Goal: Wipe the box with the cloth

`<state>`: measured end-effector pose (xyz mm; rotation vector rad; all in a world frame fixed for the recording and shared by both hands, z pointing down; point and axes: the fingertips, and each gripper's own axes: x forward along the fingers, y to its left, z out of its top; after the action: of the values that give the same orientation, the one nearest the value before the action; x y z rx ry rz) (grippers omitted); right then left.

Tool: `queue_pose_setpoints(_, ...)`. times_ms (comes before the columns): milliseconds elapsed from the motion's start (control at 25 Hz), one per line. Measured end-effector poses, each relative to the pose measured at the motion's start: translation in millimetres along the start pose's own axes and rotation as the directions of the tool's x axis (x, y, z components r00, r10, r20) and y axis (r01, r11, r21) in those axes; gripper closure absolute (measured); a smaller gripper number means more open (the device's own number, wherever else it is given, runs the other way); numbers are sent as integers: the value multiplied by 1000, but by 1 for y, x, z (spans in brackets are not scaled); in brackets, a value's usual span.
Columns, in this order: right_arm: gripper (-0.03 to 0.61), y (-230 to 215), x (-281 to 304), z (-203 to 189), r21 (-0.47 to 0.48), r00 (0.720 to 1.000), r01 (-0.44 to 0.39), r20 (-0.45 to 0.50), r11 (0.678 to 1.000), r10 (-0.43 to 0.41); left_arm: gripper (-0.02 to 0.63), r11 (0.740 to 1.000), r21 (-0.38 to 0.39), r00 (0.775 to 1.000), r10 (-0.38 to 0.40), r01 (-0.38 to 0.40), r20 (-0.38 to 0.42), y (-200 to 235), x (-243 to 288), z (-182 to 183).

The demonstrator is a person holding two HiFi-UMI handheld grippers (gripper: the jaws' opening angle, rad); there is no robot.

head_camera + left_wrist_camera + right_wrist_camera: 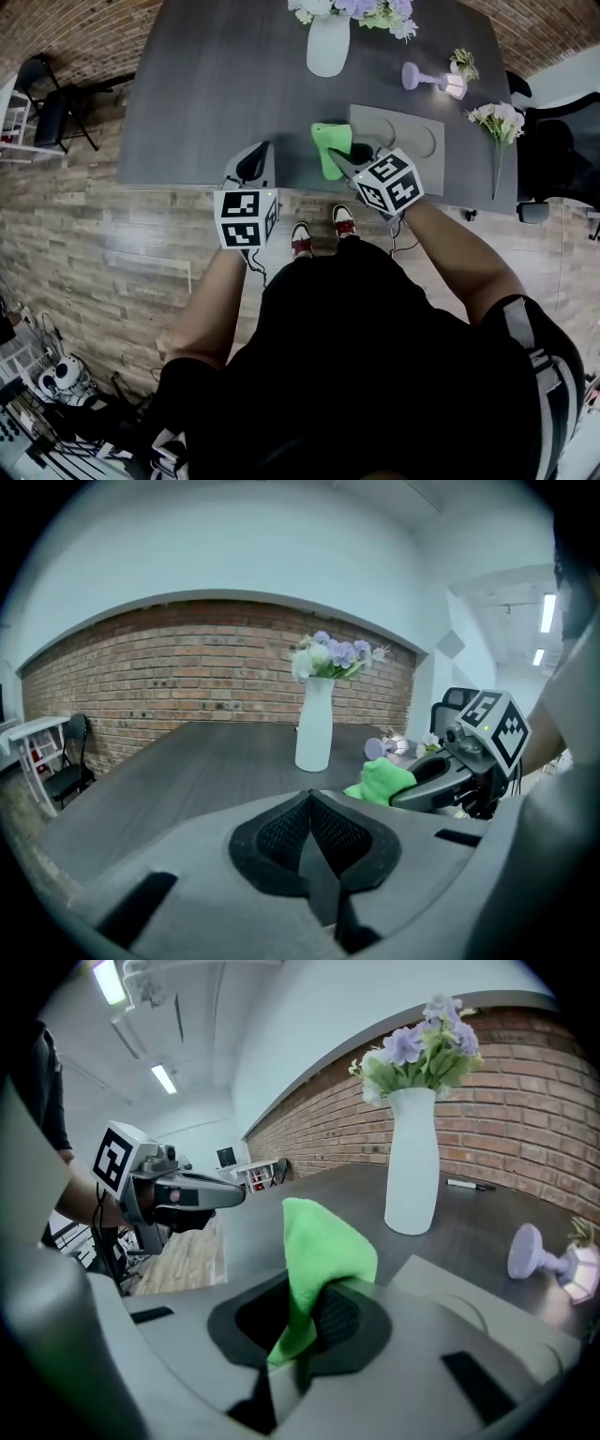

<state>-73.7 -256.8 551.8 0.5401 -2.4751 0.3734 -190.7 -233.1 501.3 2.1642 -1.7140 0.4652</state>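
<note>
— Looking down from the head view, which step is this?

— The approach, I'd say. The right gripper (343, 157) is clamped on the one bright green microfibre cloth (329, 147), on the person's side of the tall white ceramic vase (328, 45). That puts it at the left edge of the single flat grey box with round recesses (403, 141). Next the cloth wants lowering flat onto the box top.

— And the left gripper view?

— The left gripper (309, 803) has its jaws pressed together on nothing, well short of the vase.

— The right gripper view?

— The cloth is pinched, with a corner standing up. Whether it touches the box, I can't quite tell.

— The count?

— One cloth, one box, one vase, two grippers.
</note>
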Motion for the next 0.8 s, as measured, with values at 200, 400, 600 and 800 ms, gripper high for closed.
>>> queue_pose_setpoints(200,535,-21,10,7,-28,1000,6,-21,1000,-6,606,1000,-2,1000,20,-20,4,4,1,3)
queue_pose_setpoints(400,535,-45,18,18,-47,999,20,-36,999,-21,606,998,-20,998,61,-60,15,14,-1,10)
queue_pose_setpoints(600,535,-70,28,31,-57,999,35,-36,998,-37,606,994,-40,994,102,-101,40,25,-1,22)
queue_pose_setpoints(800,535,-95,35,43,-65,998,46,-35,997,-49,606,989,-49,989,141,-139,42,28,1,28)
